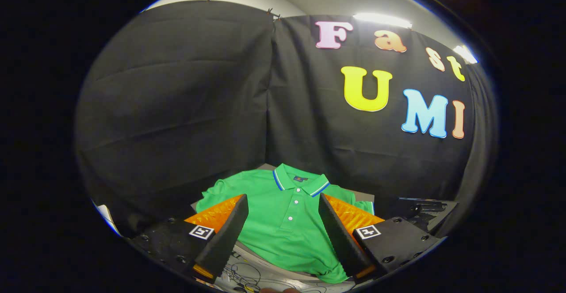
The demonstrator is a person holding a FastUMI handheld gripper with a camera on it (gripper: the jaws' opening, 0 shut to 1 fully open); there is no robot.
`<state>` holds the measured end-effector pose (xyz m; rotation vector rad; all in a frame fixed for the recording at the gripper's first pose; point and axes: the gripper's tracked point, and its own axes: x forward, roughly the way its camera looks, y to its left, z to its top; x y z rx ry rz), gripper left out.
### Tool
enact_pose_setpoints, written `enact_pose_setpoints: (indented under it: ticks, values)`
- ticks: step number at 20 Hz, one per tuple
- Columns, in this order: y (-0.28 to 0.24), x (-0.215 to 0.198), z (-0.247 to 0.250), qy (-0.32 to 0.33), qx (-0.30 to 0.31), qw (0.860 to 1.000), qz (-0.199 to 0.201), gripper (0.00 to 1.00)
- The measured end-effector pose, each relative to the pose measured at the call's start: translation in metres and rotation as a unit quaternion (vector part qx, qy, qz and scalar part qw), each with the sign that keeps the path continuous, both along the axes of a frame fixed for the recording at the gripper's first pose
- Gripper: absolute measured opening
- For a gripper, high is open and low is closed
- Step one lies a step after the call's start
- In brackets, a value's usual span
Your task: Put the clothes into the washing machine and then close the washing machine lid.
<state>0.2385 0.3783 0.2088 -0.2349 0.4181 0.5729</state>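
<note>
- Gripper view: your gripper (283,222) has its fingers spread wide, holding nothing, with the green polo shirt (283,235) lying between and just beyond them.
- That wide stance looks chosen to straddle the shirt's front, so you can likely come down and pinch a fold of cloth.
- The shirt lies flat, face up, collar at the far end near the booth's black wall (177,107), its hem near you over a white scribbled surface (261,275).
- It is bright green, with a blue-and-white trimmed collar and a buttoned placket.
</note>
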Motion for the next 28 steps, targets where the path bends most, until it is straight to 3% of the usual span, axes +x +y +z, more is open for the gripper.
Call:
enact_pose_setpoints:
  ticks: [4,13,17,20,22,26,28]
  values:
    - [0.034,0.021,-0.032,0.078,0.019,0.997,-0.008,1.00]
    - [0.041,0.090,-0.087,0.076,-0.060,0.993,-0.066,1.00]
    - [0.044,0.098,-0.106,0.098,-0.075,0.990,-0.071,1.00]
    - [0.034,0.106,-0.109,0.071,-0.121,0.987,-0.082,1.00]
    - [0.034,0.108,-0.116,0.073,-0.117,0.987,-0.083,1.00]
    - [0.042,0.102,-0.126,0.130,-0.073,0.986,-0.075,0.94]
    - [0.043,0.102,-0.124,0.141,-0.062,0.986,-0.067,0.65]
